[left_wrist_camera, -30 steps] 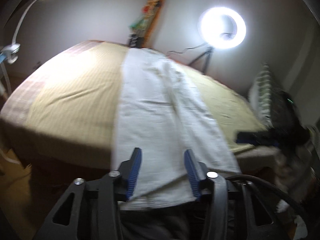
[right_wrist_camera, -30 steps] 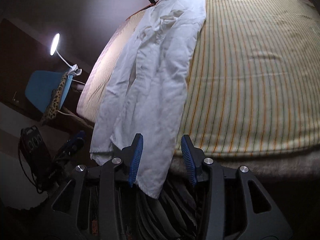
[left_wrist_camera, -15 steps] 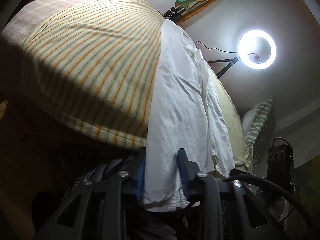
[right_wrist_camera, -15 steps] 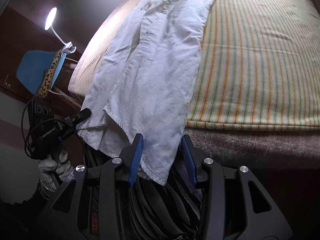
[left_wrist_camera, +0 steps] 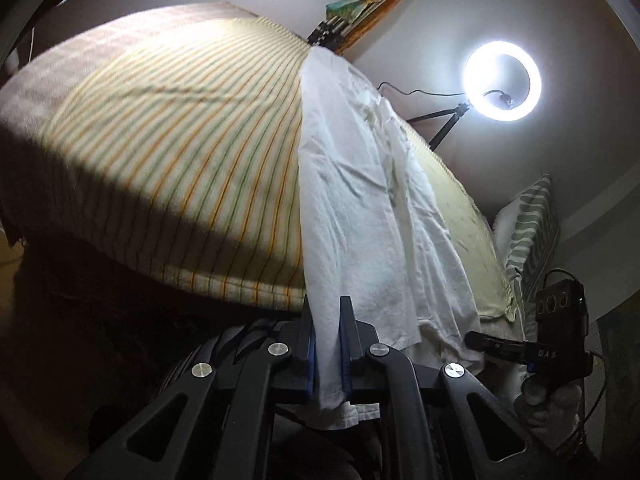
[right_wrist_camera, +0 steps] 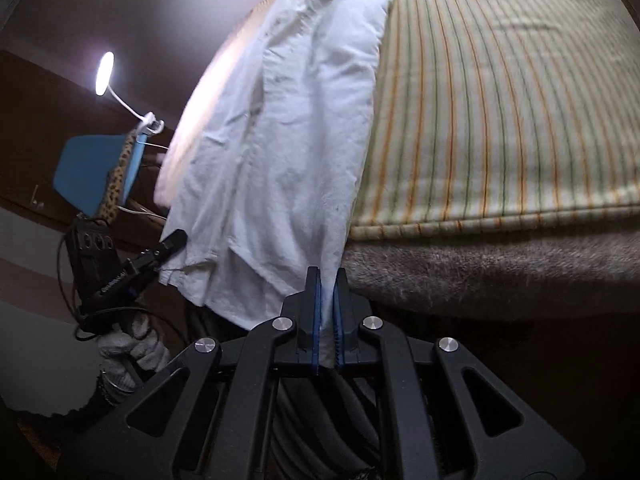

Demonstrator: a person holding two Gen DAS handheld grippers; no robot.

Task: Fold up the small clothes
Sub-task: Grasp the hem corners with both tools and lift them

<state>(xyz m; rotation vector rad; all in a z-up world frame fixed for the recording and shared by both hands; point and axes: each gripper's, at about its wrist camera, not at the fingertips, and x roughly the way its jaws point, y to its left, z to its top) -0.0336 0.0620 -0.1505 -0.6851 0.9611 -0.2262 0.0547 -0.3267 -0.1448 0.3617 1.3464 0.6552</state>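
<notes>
A: Your left claw (left_wrist_camera: 327, 344) has just closed, pinching one hem corner of the white trousers (left_wrist_camera: 360, 208) hanging off the bed (left_wrist_camera: 168, 152) edge.

B: And your right claw (right_wrist_camera: 329, 316) has just clamped the other hem; the rest lies along the striped sheet.

Home bedroom: striped bed (left_wrist_camera: 168, 168), pillow (left_wrist_camera: 528, 232), ring light (left_wrist_camera: 502, 81).
</notes>
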